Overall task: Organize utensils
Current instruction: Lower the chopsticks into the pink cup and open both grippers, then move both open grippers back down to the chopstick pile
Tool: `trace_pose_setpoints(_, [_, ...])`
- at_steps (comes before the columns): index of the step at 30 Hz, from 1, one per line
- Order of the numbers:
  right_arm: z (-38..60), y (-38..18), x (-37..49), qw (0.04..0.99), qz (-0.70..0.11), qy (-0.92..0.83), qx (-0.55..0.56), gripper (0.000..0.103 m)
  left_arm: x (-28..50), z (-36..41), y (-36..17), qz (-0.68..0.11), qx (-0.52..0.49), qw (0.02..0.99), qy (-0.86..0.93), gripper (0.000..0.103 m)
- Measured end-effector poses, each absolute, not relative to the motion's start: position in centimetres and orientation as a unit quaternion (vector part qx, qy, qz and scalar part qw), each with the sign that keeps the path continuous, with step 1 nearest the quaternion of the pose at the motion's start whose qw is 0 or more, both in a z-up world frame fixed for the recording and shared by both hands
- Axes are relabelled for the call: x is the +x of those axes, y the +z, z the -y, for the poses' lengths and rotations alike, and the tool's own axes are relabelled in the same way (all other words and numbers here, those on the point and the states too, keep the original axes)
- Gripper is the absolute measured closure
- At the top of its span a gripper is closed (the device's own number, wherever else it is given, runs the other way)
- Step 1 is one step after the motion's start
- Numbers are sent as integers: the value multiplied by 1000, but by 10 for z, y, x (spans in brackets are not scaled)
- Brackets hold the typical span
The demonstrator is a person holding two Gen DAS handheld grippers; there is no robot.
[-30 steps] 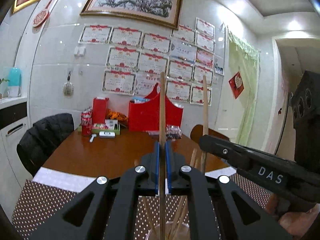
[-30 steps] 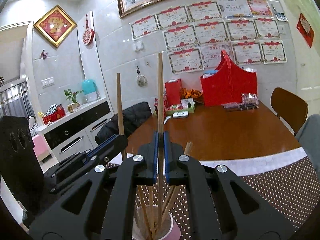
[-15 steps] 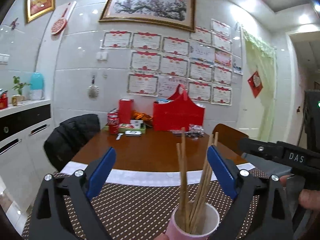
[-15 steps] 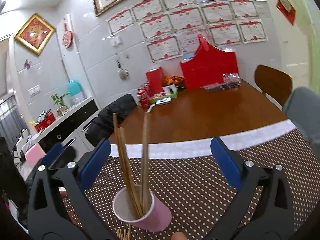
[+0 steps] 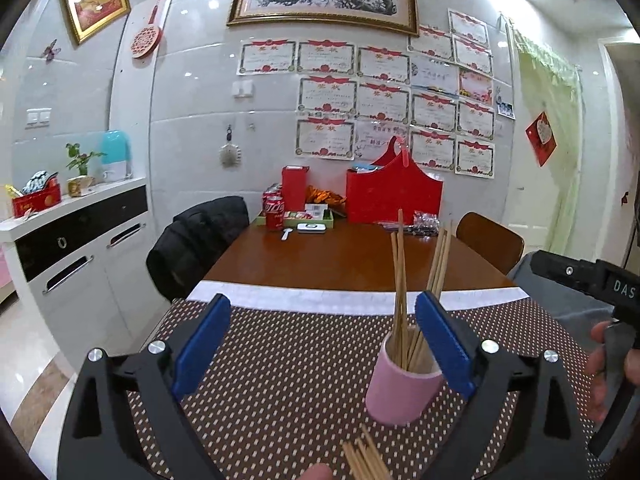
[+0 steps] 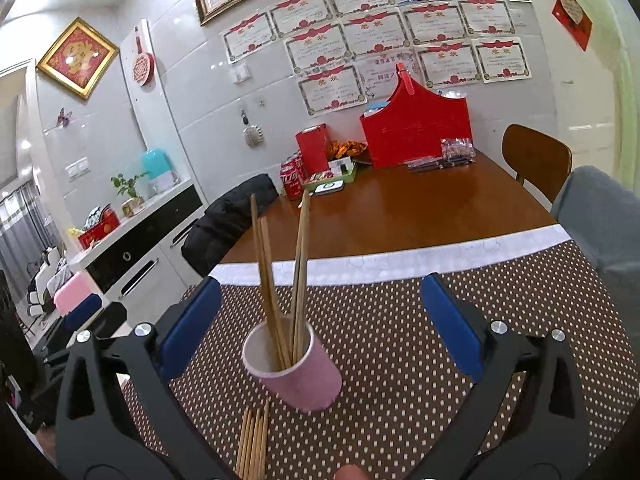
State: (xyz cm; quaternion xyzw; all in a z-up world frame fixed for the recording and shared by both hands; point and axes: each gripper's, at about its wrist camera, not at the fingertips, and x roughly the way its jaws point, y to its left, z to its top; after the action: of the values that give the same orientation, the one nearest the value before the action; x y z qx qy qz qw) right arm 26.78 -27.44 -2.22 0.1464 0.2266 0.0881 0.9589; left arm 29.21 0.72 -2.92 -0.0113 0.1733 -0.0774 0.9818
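A pink cup (image 5: 400, 392) stands on the dotted brown placemat (image 5: 280, 360) with several wooden chopsticks (image 5: 400, 288) upright in it. It also shows in the right wrist view (image 6: 296, 372), with its chopsticks (image 6: 280, 280). A loose bundle of chopsticks (image 6: 252, 440) lies flat on the mat in front of the cup, also seen in the left wrist view (image 5: 364, 460). My left gripper (image 5: 320, 344) is open and empty, with the cup by its right finger. My right gripper (image 6: 320, 320) is open and empty, back from the cup. The right tool's body (image 5: 588, 284) shows at the right.
The wooden table (image 5: 344, 256) runs back to the wall, with a red basket (image 5: 394, 200), red box (image 5: 294, 186), cola cans (image 5: 274, 212) and a tray. A chair with a black jacket (image 5: 200, 236) stands left, a wooden chair (image 5: 488, 240) right, a white cabinet (image 5: 80, 248) far left.
Both grippers were shut on upright chopsticks above the cup. They opened, the chopsticks dropped into the cup, and both grippers drew back and up from it.
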Motion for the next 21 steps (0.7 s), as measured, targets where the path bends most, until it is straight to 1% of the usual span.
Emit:
trace_pose_setpoints(6, [268,-22,240,958,-234,98,135,5,265,-22,-28,-187,-20,980,-68,11])
trace_pose_setpoints(12, [263,-28,221,952,-258,106,123,5,248,-27,-39,-218,-21,974,-58,11])
trace_pose_setpoints(18, [258,-51,210,939,-304,109,118,5,246,-40,-66,-286,-60,955,-50,11])
trace_pose_setpoints(21, [252,-67,207,931,-330,112,112,5,247,-43,-90,-331,-74,939,-50,11])
